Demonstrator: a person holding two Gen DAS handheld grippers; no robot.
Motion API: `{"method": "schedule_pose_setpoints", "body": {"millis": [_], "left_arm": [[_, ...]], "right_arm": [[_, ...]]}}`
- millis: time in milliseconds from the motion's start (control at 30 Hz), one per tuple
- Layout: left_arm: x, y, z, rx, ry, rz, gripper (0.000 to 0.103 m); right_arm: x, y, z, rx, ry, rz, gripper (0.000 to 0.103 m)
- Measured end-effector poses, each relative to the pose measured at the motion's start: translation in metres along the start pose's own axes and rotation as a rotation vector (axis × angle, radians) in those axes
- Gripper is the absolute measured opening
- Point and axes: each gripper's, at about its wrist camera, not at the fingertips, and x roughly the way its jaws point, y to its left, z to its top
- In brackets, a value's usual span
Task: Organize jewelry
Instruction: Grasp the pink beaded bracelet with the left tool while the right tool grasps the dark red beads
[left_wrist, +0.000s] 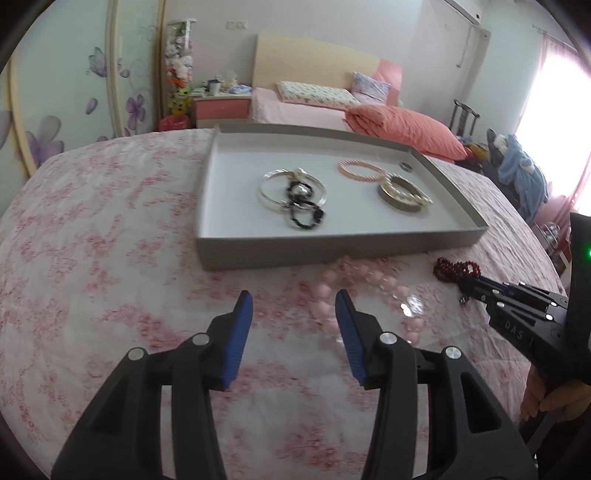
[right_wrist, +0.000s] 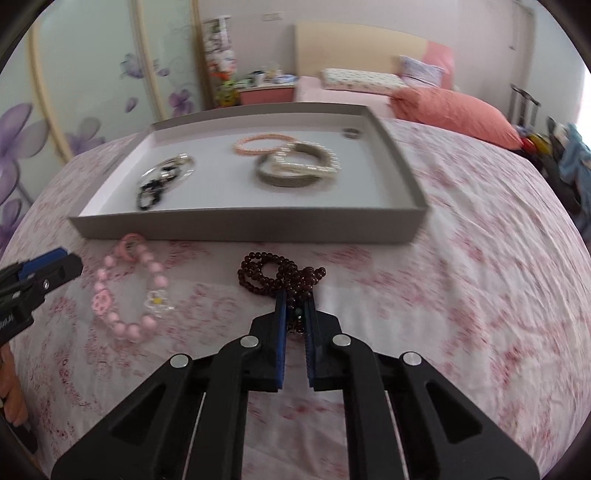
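Right gripper (right_wrist: 295, 308): fingers pinched onto the near end of the dark red bead string (right_wrist: 280, 275) lying on the tabletop (right_wrist: 461, 295) before the tray (right_wrist: 240, 225). Left gripper (left_wrist: 294, 299): fingers half open, empty; pink bead bracelet (left_wrist: 369, 284) just beyond them.

Floral bedspread (right_wrist: 461, 258): tray (right_wrist: 243, 225), bead strands (right_wrist: 129, 295).

My right gripper (right_wrist: 295, 301) angles down, jaws pinched nearly together on a string of dark red beads (right_wrist: 280, 275). My left gripper (left_wrist: 294, 306) tilts down too, jaws apart with nothing between them. A hand (left_wrist: 554, 397) grips the right tool's handle.
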Motion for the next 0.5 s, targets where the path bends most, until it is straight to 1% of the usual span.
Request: {"method": "schedule_pose_setpoints", "body": {"millis": [167, 267, 300, 333, 400, 467, 500], "left_arm": [[0.014, -0.015, 0.0, 0.036, 0.049, -0.01, 0.047], [0.025, -0.023, 0.001, 0.052, 0.078, -0.001, 0.046], [0.026, -0.025, 0.001, 0.06, 0.075, 0.008, 0.045], [0.028, -0.028, 0.002, 0.072, 0.075, 0.022, 0.043], [0.03, -0.03, 0.002, 0.085, 0.073, 0.037, 0.026], [0.031, -0.029, 0.002, 0.096, 0.071, 0.073, 0.018], [0.031, -0.028, 0.002, 0.096, 0.069, 0.074, 0.017]], "right_arm": [[-0.001, -0.003, -0.002, 0.013, -0.003, -0.012, 0.009], [-0.001, -0.004, -0.003, 0.014, -0.003, -0.008, 0.009], [0.0, -0.003, -0.002, 0.015, -0.002, -0.006, 0.009], [0.0, -0.003, -0.002, 0.017, -0.002, -0.002, 0.009], [0.0, -0.003, -0.002, 0.017, -0.002, 0.004, 0.01], [0.001, -0.003, -0.001, 0.012, -0.002, 0.014, 0.01], [0.001, -0.002, -0.001, 0.008, -0.002, 0.019, 0.01]]}}
